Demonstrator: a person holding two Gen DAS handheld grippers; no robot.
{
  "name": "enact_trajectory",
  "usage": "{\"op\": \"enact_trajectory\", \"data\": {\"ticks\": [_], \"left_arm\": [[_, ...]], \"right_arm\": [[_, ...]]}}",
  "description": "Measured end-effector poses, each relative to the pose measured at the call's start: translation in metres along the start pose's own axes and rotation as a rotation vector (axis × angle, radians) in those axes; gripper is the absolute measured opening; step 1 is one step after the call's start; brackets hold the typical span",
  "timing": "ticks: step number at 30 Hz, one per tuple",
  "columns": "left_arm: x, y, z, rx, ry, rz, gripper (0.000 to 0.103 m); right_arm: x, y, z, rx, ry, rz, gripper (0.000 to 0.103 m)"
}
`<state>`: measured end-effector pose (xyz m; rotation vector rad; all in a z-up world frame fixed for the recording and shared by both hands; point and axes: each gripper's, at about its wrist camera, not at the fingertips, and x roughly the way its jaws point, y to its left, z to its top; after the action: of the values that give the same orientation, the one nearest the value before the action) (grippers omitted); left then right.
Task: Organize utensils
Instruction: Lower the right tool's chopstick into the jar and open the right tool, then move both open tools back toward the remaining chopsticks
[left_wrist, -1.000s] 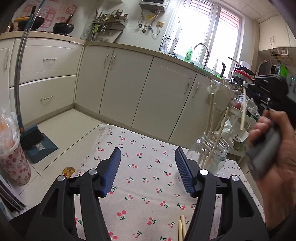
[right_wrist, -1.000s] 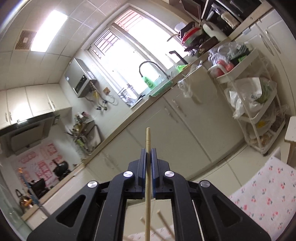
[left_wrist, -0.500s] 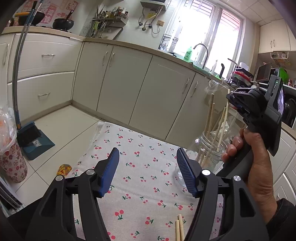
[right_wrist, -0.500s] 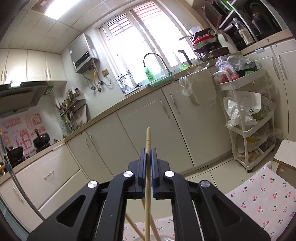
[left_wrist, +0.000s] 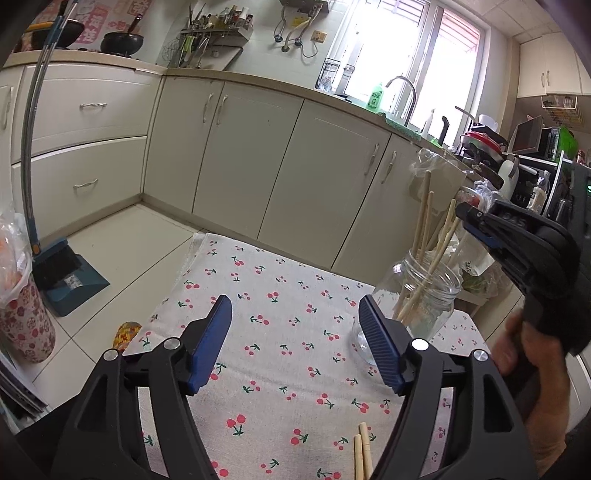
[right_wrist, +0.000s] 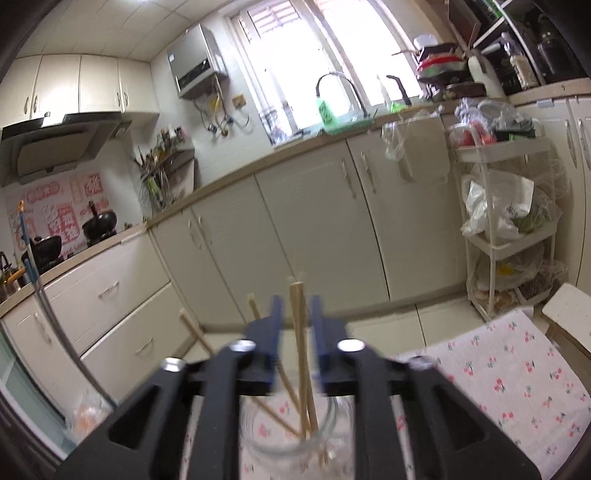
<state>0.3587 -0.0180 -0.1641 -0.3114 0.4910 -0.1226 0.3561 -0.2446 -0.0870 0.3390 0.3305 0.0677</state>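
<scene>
**Mei:** Chopsticks first: how many pale wooden chopsticks (left_wrist: 424, 236) are standing in the clear glass jar (left_wrist: 428, 295)?

**Tom:** Several. I count about four slender sticks leaning in it from the left wrist view, though motion blur in the right wrist view makes an exact count unsafe. The jar sits on the cherry-print white tablecloth (left_wrist: 280, 325), toward its far right side.

**Mei:** And the right gripper (right_wrist: 295, 314)?

**Tom:** It hangs right over the jar's mouth. Its blue pads stand a little apart, with one chopstick (right_wrist: 301, 350) upright in the gap between them, the lower end down inside the glass. I judge the pads are not pressing on it, so that stick looks delivered.

**Mei:** The left gripper (left_wrist: 295, 325)?

**Tom:** Jaws spread wide, nothing between them, hovering above the cloth to the left of the jar.

**Mei:** So what remains?

**Tom:** Two more wooden chopsticks (left_wrist: 362, 454) lie flat on the cloth at the near edge, just beside the left gripper's right finger. Only their tips show, so I cannot tell whether more lie below the view. My guess is the job is mostly done, with that last pair to be lifted and dropped in the jar.
</scene>
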Motion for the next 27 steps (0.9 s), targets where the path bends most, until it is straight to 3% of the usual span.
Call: {"op": "enact_trajectory", "data": {"ticks": [5, 12, 21, 27], "left_arm": [[0.005, 0.003, -0.001, -0.014, 0.072, -0.01, 0.068], [-0.016, -0.001, -0.019, 0.037, 0.177, -0.019, 0.07], [-0.041, -0.003, -0.047, 0.108, 0.298, 0.008, 0.071], [-0.042, -0.018, -0.06, 0.199, 0.356, 0.019, 0.071]], "right_arm": [[-0.048, -0.008, -0.018, -0.005, 0.113, -0.003, 0.029], [-0.101, -0.008, -0.099, -0.068, 0.485, 0.013, 0.027], [-0.105, 0.006, -0.141, -0.143, 0.605, -0.021, 0.026], [-0.1, 0.006, -0.15, -0.185, 0.628, -0.07, 0.026]]}}
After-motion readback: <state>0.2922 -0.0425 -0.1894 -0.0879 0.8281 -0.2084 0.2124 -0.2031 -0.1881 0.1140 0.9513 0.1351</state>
